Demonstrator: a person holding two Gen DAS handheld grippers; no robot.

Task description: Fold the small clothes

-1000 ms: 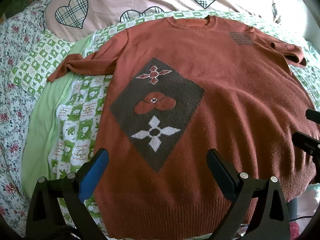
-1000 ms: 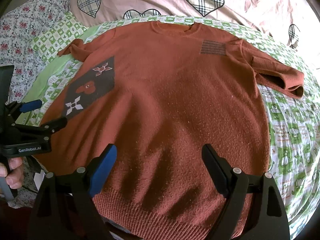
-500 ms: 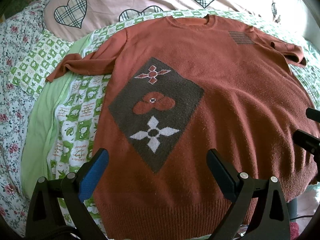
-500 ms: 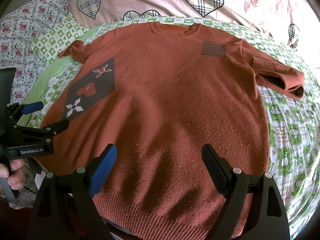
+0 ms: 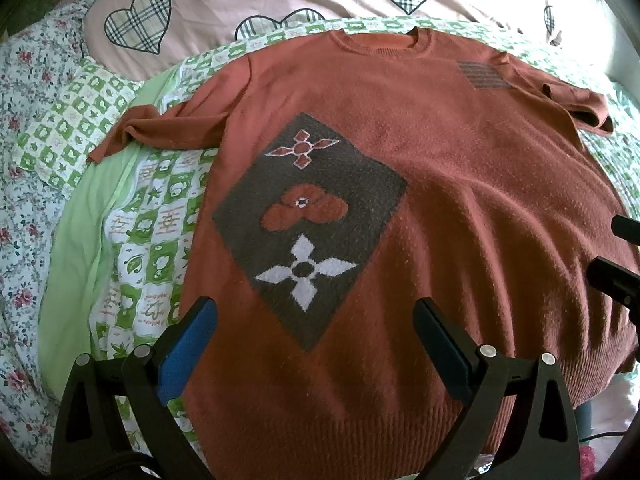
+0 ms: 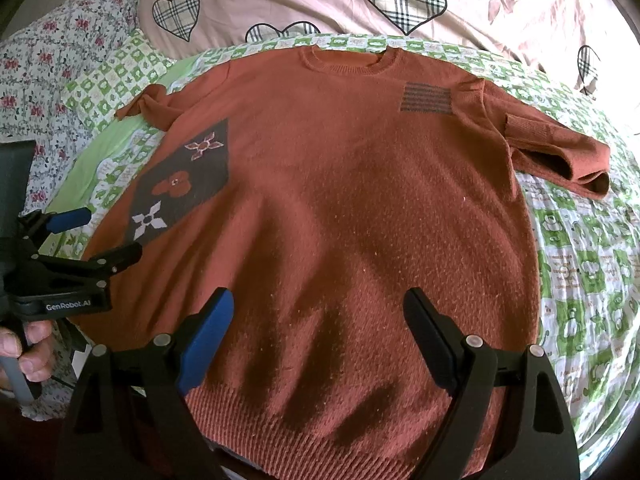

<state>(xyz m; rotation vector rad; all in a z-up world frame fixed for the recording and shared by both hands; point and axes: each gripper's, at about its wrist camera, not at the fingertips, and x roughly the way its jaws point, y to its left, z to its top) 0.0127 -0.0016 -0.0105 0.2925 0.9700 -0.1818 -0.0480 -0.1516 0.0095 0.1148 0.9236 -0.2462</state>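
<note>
your left gripper point(image 5: 314, 330) and right gripper point(image 6: 316, 322): jaws released, hovering over the ribbed hem point(image 6: 304, 436) | sweater point(image 6: 340, 200) lies flat, front up, on the bed point(image 6: 580, 260) | step: first fold not begun | next: you pinch hem corners or sleeves point(image 6: 560, 152)

You have one sweater point(image 5: 460, 184) on the quilt point(image 5: 132, 240), two sleeves, three flowers on its one dark diamond point(image 5: 312, 224), one striped patch point(image 5: 482, 75), two grippers, left point(image 5: 316, 344), right point(image 6: 316, 340), one hand point(image 6: 28, 348).
</note>
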